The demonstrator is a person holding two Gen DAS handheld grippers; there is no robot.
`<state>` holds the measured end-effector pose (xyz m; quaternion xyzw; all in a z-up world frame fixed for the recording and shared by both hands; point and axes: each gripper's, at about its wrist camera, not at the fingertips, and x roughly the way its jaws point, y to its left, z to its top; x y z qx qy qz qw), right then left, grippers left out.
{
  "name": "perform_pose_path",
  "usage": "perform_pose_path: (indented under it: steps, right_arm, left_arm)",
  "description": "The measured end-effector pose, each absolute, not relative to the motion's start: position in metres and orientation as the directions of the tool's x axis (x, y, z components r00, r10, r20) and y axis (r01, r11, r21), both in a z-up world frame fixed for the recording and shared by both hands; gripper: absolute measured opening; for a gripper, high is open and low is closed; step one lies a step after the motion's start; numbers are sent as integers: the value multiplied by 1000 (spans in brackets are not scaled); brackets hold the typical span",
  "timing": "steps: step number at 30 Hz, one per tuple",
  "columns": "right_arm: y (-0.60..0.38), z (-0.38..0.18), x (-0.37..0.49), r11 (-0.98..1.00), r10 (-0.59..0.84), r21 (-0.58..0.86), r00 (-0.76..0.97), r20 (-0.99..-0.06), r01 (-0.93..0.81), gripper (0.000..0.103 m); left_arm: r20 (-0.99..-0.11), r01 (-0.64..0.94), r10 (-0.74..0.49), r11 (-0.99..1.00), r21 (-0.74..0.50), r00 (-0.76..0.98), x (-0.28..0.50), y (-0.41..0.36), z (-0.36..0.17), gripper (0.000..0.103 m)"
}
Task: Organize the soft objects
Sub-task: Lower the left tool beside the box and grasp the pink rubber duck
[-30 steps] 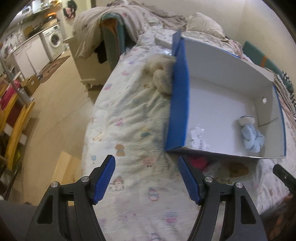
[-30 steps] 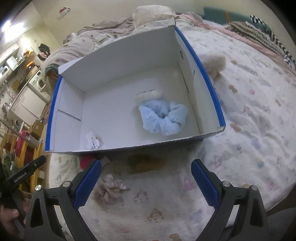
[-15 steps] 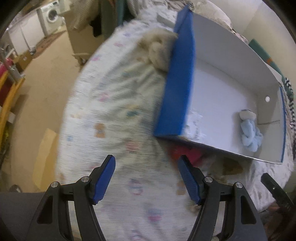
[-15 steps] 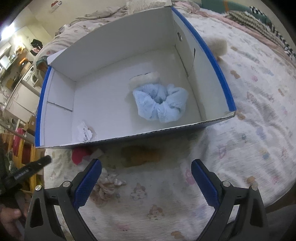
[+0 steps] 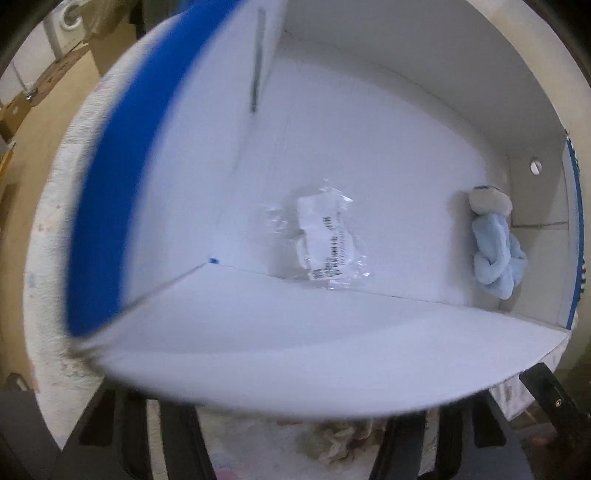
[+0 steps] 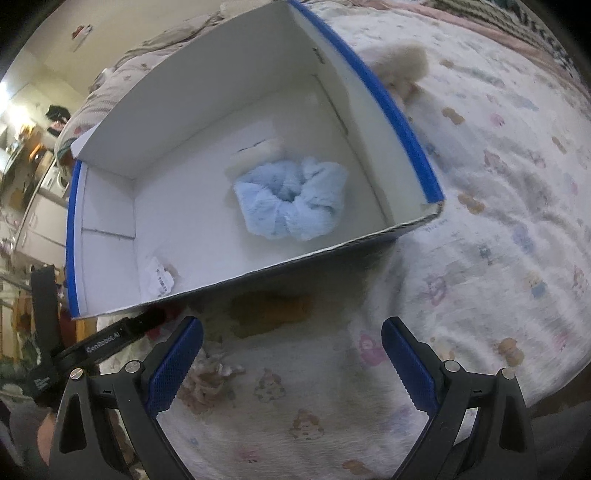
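A white cardboard box with blue outer walls (image 6: 391, 107) lies on the patterned bedspread (image 6: 498, 206). Inside it are a light blue fluffy scrunchie (image 6: 291, 199) with a cream one (image 6: 255, 155) behind it, also seen in the left wrist view (image 5: 496, 254), and a crumpled plastic wrapper (image 5: 325, 243). In front of the box lie a brown soft item (image 6: 269, 310), a pale pink scrunchie (image 6: 207, 380) and a red item, mostly hidden. A cream fluffy item (image 6: 402, 62) lies beyond the box. My right gripper (image 6: 291, 365) is open above the bedspread. My left gripper's fingers are hidden under the box's near wall (image 5: 295, 354).
The bed's edge drops to a tan floor (image 5: 22, 155) on the left, with a washing machine (image 5: 70, 11) and cardboard boxes far off. Pillows and bedding (image 6: 155, 48) pile up behind the box. The left gripper's black body (image 6: 96, 347) shows at the box's left corner.
My left gripper has moved forward and right, close to the box, so the box's near wall now covers its fingers. My right gripper has come a little lower and nearer the box.
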<state>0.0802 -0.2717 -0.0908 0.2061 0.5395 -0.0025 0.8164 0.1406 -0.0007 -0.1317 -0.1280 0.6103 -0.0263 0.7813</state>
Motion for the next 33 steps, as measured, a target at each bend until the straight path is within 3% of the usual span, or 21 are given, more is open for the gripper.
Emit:
perform_pose_path:
  steps: [16,18,21,25,27,29,30,33]
  right_arm:
    - [-282,-119,95,871,297,400,341,-892,285,102]
    - [-278,-124,101,882,288,383,330,-899,275,82]
    - [-270,-134,108,894,277,359,300,-913,267,63]
    - [-259,-144,113,911,258,328,275,-926,248,52]
    - [-256,-146,115,918,251,320,281,-926,234,26]
    - [-253,-146,114,925,241,310,291,-926,220,19]
    - [-253,-144,113,929,235,304,298,-925,212,9]
    - [-254,-134,107,926,240,317,327,-914,204,5]
  left_arm:
    - [-942,-133,-186,964,-230,278,124,25,-114,47]
    - [-936,-141,-176,964,-227,306,117,36,-106,47]
    - [-922,-155,-170,959,-236,348,110,51,-94,47]
    - [-908,-176,-165,953,-248,386,105,72,-86,47]
    - [-908,-184,-163,951,-249,385,102,75,-85,47]
    - [-910,-190,-163,950,-250,381,104,72,-83,47]
    - [-911,-191,-162,950,-249,379,104,70,-84,47]
    - [-912,-183,-164,952,-247,376,106,63,-86,47]
